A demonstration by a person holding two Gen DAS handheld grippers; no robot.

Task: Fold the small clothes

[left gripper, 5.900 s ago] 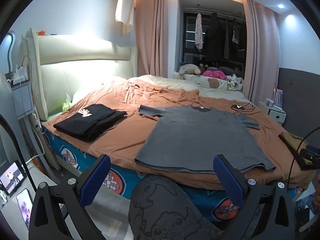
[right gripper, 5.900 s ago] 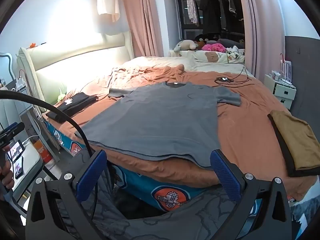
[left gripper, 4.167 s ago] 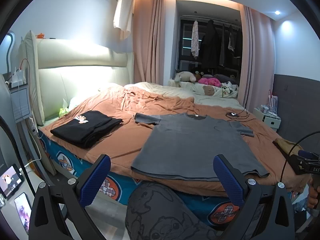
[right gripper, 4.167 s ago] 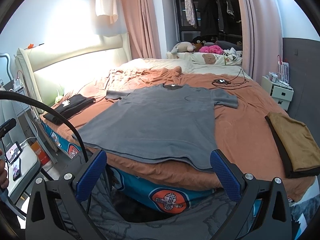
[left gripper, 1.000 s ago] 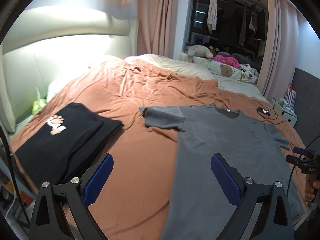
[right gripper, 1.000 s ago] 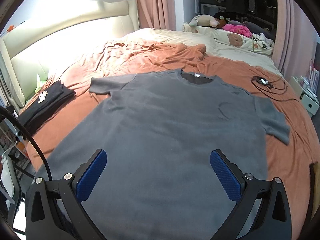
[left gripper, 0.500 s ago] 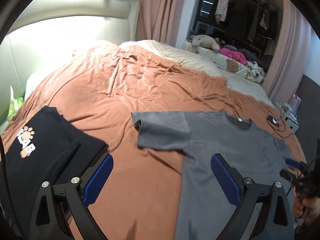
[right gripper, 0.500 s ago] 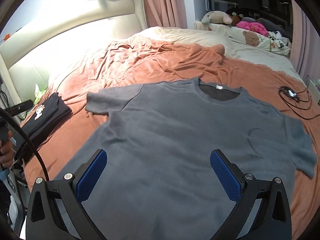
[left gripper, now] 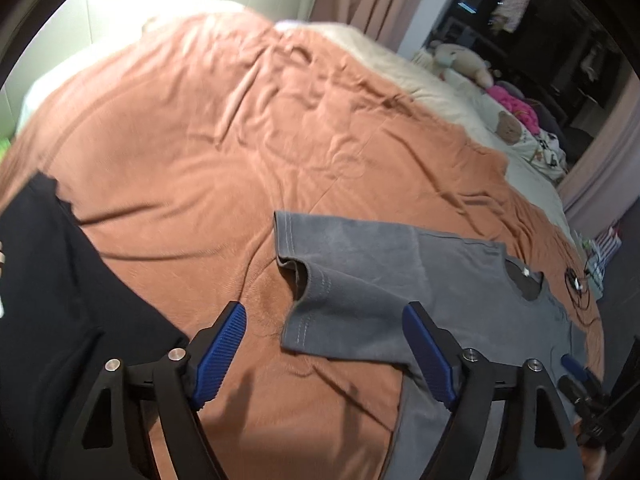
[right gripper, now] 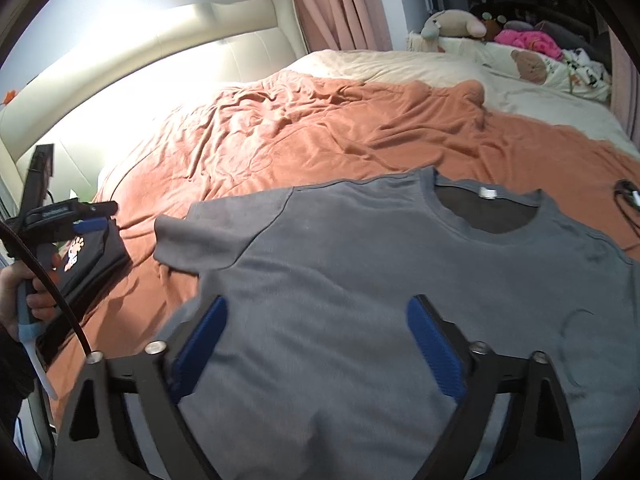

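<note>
a wide bed covered by a rumpled orange sheet (left gripper: 224, 128) fills both views. a grey t-shirt (right gripper: 400, 280) lies flat and face up on it, unfolded. its long axis runs from the hem, out of sight below the grippers, up to the collar (right gripper: 490, 208), which points toward the far side of the bed where a cream blanket and soft toys sit.

a folded black garment (left gripper: 52, 312) rests on the sheet well to the left of the shirt.

the left gripper (left gripper: 324, 344) hovers just short of the shirt's left sleeve (left gripper: 344, 280), which sticks out sideways with its cuff edge rumpled. the sleeve sits directly ahead between the 2 blue pads, so this hand is the nearer one to it. its jaws have just been narrowing but stand apart, holding nothing.

the right gripper (right gripper: 320, 340) hangs over the shirt's chest, collar ahead. its jaws have also just been narrowing, stand apart, and grip no cloth.

judging by this, the sleeve is likely the first fold.
</note>
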